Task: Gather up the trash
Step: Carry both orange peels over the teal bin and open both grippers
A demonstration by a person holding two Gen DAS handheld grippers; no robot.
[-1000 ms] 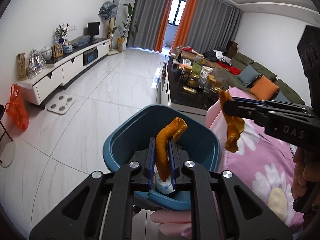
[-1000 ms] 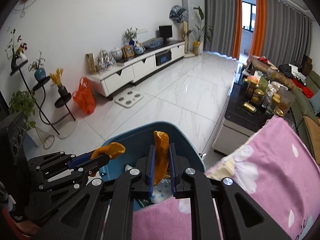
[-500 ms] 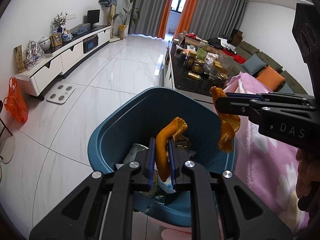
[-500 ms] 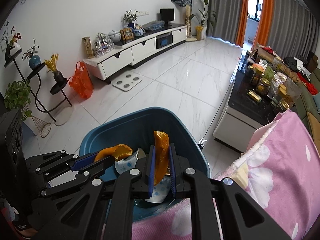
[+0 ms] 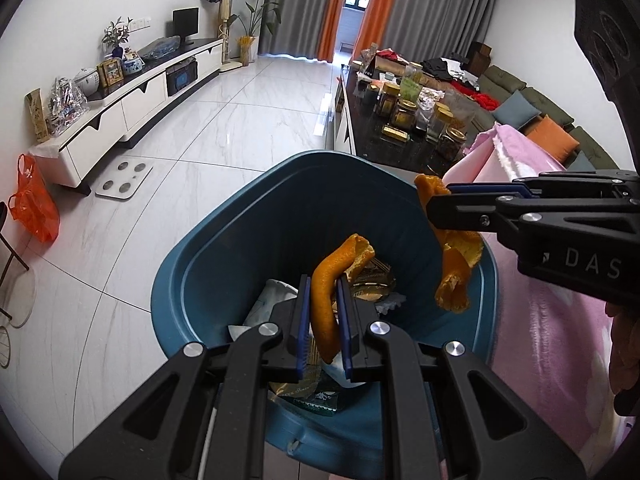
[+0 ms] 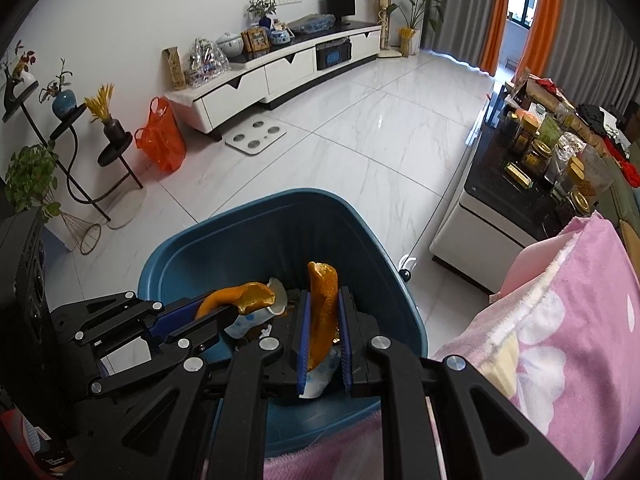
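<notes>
A blue trash bin (image 5: 224, 248) stands on the floor below both grippers; it also shows in the right wrist view (image 6: 248, 232). It holds wrappers and paper. My left gripper (image 5: 324, 312) is shut on an orange peel (image 5: 326, 280) over the bin's opening. My right gripper (image 6: 324, 320) is shut on a second orange peel (image 6: 322, 300), also over the bin. The right gripper (image 5: 436, 204) shows in the left wrist view at the bin's right rim with its peel (image 5: 454, 268) hanging down. The left gripper (image 6: 224, 310) shows in the right wrist view with its peel (image 6: 240, 298).
A pink flowered blanket (image 5: 552, 320) lies right of the bin. A black coffee table (image 5: 400, 128) with several jars stands beyond it. A white TV cabinet (image 6: 288, 72), an orange bag (image 6: 160, 136) and a scale (image 6: 256, 134) are across the tiled floor.
Both grippers have moved forward and down over the bin with their peels. The bin now fills more of each view and its contents show.
</notes>
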